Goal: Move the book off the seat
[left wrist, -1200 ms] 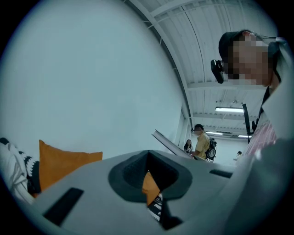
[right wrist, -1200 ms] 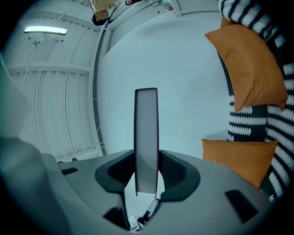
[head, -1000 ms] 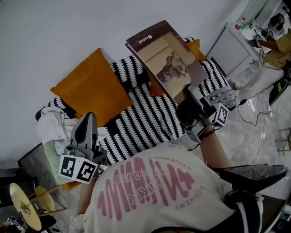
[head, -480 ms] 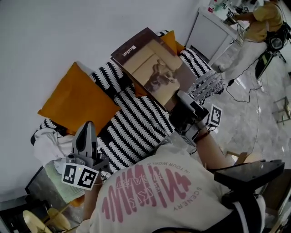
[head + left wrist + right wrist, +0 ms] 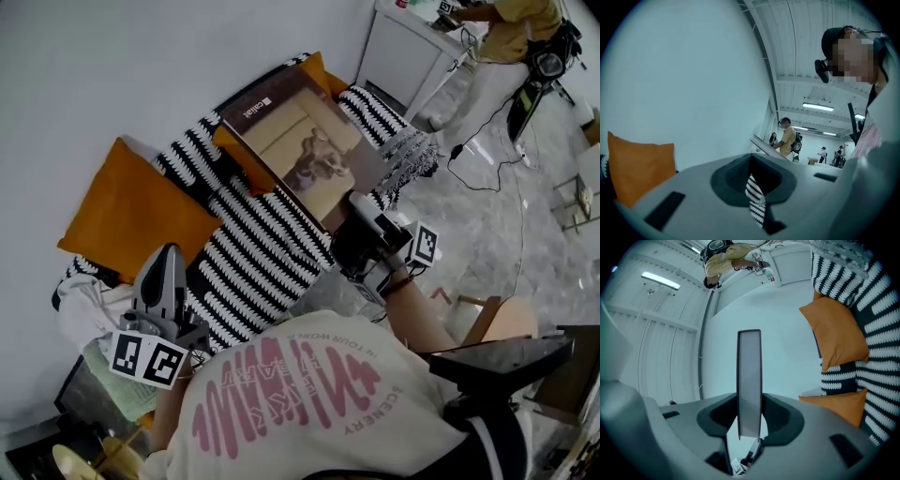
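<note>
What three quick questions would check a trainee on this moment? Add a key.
1. True or false: the book lies flat on the striped sofa.
2. Which gripper clamps the book? A) left gripper B) right gripper C) neither
3. Fill in: the big cushion at the left in the head view is ____ in colour.
Key: 1 false, it is held up; 2 B; 3 orange.

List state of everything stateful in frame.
book: closed, held up in the air, cover facing the head camera
right gripper: shut on book, at its lower edge
left gripper: shut, empty
striped throw: spread out, nothing of the book resting on it
orange cushion: propped upright
</note>
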